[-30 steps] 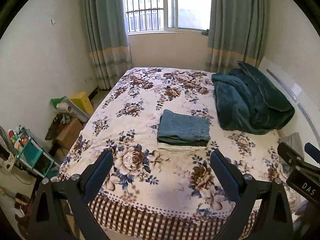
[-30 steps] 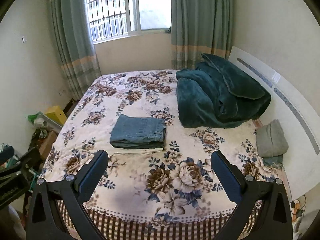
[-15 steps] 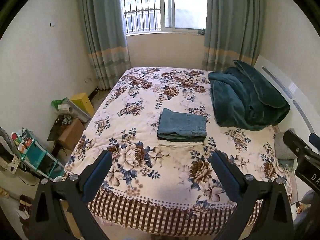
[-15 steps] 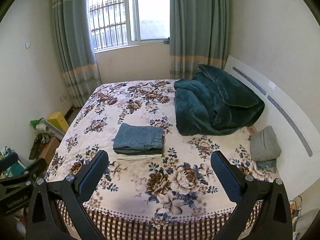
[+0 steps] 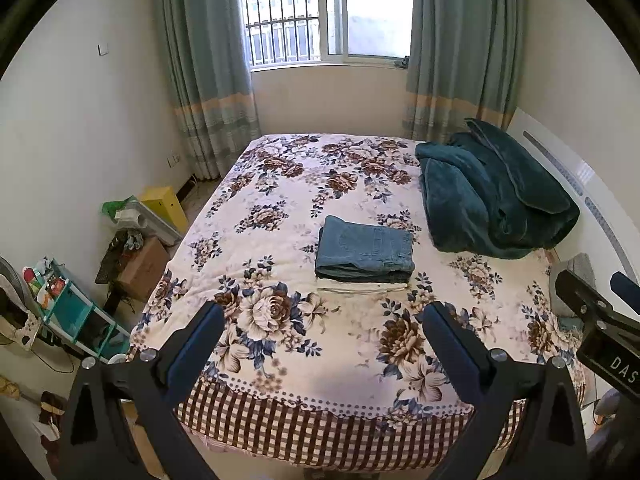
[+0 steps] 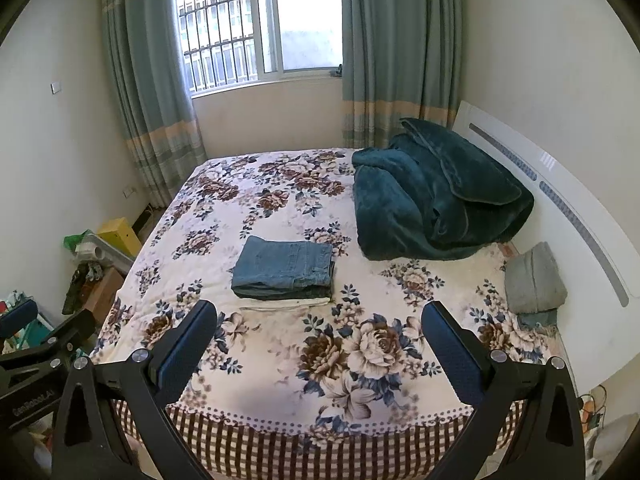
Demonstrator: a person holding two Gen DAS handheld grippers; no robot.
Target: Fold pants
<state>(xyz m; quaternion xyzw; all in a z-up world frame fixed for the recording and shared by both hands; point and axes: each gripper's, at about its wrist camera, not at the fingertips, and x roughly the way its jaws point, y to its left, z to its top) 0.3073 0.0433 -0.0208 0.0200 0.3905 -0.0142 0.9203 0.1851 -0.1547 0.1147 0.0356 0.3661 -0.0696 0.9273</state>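
Here, both the left hand-held gripper [image 5: 322,332] and right hand-held gripper [image 6: 319,326] hang wide open and empty, folded pants [image 5: 365,249] stacked ahead on the bed [image 5: 280,168]; a careless brush would likely topple the stack.

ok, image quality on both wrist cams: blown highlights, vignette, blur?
Left wrist view: window clipped to white, black fisheye corners, curtains and walls bowed, folded jeans sharp. Right wrist view: same clipped window, headboard curved by distortion, jeans and teal blanket in focus; soft shadow on the bedspread near edge. No motion blur in either.
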